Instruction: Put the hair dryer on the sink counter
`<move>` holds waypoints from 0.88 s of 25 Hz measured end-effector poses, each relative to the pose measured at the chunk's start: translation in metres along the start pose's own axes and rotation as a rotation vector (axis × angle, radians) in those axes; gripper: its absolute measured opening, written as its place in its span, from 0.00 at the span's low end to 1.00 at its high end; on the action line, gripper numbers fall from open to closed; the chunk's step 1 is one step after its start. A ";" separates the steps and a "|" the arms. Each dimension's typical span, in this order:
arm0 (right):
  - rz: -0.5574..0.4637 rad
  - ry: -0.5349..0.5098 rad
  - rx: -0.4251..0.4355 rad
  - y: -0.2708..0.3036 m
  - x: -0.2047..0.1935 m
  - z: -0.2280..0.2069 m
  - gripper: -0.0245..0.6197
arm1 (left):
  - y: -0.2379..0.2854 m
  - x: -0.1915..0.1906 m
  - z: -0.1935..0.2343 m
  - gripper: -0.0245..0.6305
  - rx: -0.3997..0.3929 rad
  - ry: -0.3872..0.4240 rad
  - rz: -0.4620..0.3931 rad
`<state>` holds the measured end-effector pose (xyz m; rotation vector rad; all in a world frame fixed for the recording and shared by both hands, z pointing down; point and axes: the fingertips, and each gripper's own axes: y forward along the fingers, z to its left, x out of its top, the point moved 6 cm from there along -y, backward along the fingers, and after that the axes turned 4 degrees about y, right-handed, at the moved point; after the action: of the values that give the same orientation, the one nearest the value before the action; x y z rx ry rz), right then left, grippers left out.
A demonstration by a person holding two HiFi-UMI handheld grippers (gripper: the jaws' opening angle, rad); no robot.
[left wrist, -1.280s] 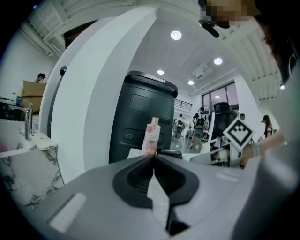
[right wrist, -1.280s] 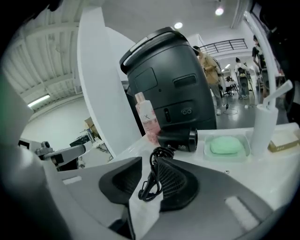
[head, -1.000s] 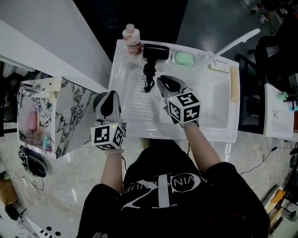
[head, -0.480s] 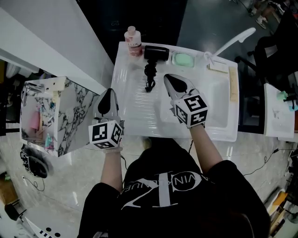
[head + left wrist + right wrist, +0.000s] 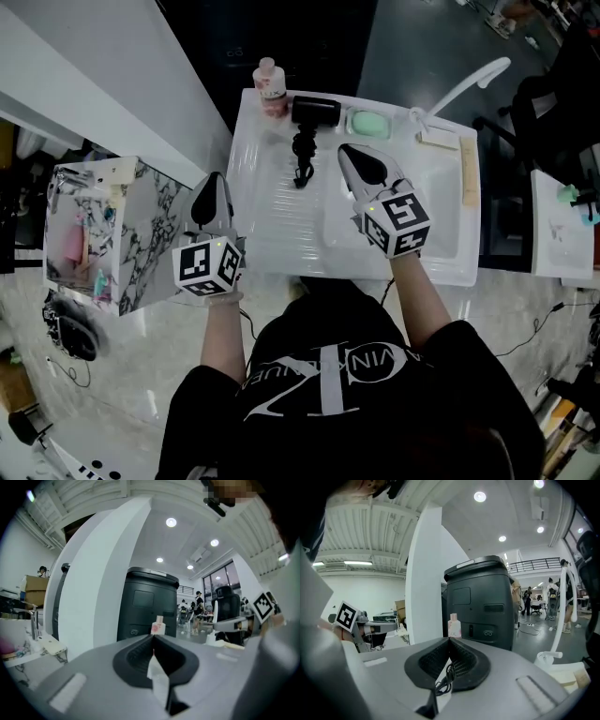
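Hair dryer [image 5: 314,111] — on sink counter [image 5: 272,230]

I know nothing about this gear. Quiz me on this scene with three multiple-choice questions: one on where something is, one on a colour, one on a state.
1. Where is the hair dryer?
A. In the right gripper
B. At the back of the sink counter, between the bottle and the green pad
C. On the floor

2. What colour is the hair dryer?
A. White
B. Black
C. Red

3. How do the jaws of the right gripper stand?
A. Wide apart
B. Clamped on the bottle
C. Together, holding nothing

Answers:
1. B, since the head view shows it lying by the far edge between those two things.
2. B, since its body and cord are black against the white counter.
3. C, since the right gripper view shows the tips meeting, with the cord only lying beyond them.
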<state>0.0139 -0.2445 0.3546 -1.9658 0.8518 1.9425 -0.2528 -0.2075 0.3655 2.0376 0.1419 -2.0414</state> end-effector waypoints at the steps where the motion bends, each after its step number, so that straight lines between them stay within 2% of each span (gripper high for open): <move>1: -0.009 -0.005 0.003 -0.001 0.003 0.000 0.05 | 0.000 0.002 0.001 0.04 0.001 0.003 -0.003; 7: -0.048 -0.053 -0.002 -0.004 0.016 0.001 0.05 | -0.001 0.016 0.006 0.04 0.002 0.031 -0.024; 14: -0.141 -0.041 -0.018 -0.007 0.032 -0.001 0.05 | -0.004 0.030 0.015 0.04 0.015 0.064 -0.053; 22: -0.160 -0.043 -0.009 -0.003 0.039 -0.001 0.05 | -0.009 0.044 0.023 0.04 0.043 0.084 -0.090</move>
<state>0.0142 -0.2518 0.3162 -1.9257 0.6540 1.8933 -0.2763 -0.2095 0.3209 2.1821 0.2107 -2.0273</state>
